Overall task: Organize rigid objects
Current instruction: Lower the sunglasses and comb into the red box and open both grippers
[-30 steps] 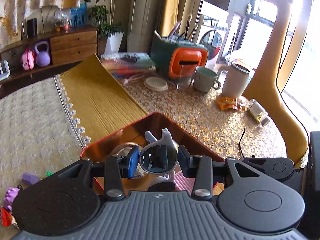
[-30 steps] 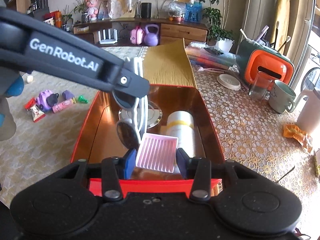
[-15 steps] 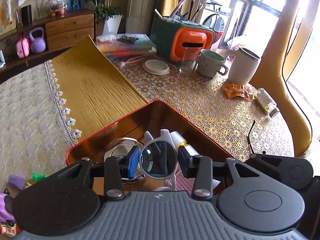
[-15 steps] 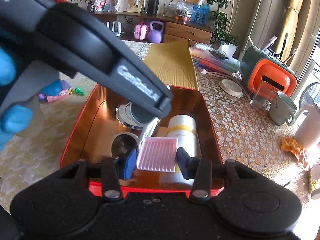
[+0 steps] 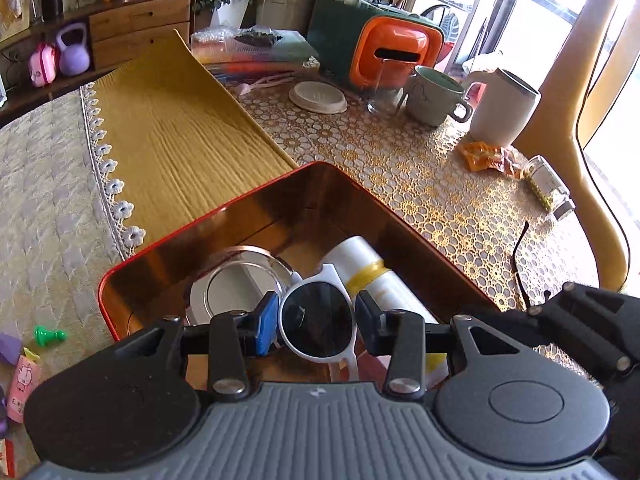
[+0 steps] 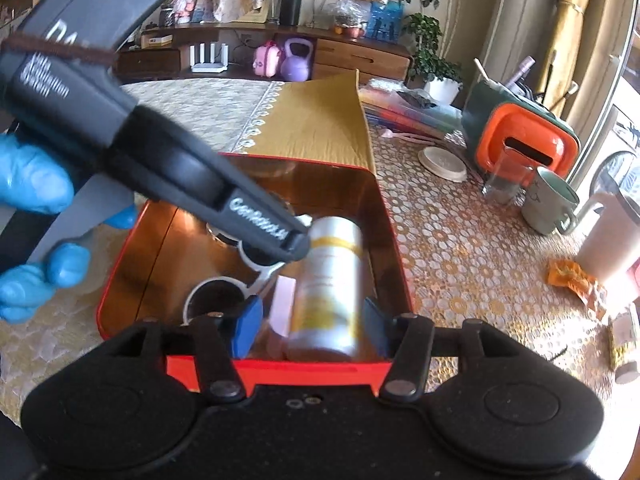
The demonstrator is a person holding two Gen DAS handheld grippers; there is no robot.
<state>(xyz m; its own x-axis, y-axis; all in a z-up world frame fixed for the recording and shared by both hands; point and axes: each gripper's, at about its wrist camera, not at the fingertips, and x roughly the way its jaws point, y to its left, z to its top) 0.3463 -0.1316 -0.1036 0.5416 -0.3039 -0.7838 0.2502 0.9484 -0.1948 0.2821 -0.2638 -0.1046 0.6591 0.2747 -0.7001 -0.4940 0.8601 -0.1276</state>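
Observation:
A red tin box point(image 5: 280, 184) point(image 6: 384, 216) stands open on the table. In it lie a round metal lid point(image 5: 236, 292) and a white bottle with a yellow band point(image 5: 372, 276) point(image 6: 332, 280). My left gripper point(image 5: 316, 320) is shut on white sunglasses point(image 5: 316, 320) low inside the box. From the right wrist view it reaches in from the upper left point(image 6: 296, 240), a blue-gloved hand point(image 6: 32, 184) behind it, and the sunglasses point(image 6: 260, 276) hang under it. My right gripper point(image 6: 311, 328) is at the box's near wall, its jaws opening. A pink ridged piece point(image 6: 284, 308) stands on edge between them, leaning on the bottle, untouched by the pads.
Past the box lie a yellow cloth point(image 5: 172, 128), a white lid point(image 5: 318, 96), a glass point(image 5: 384, 96), a mug point(image 5: 434, 96), a white jug point(image 5: 504, 108), an orange-and-green holder point(image 5: 392, 52), a snack wrapper point(image 5: 488, 156) and a small jar point(image 5: 548, 184). Toys point(image 5: 48, 334) lie at the left.
The right jaws have widened and let go of the pink ridged piece, which tipped onto its edge beside the bottle. The left gripper sank deeper into the box with the sunglasses.

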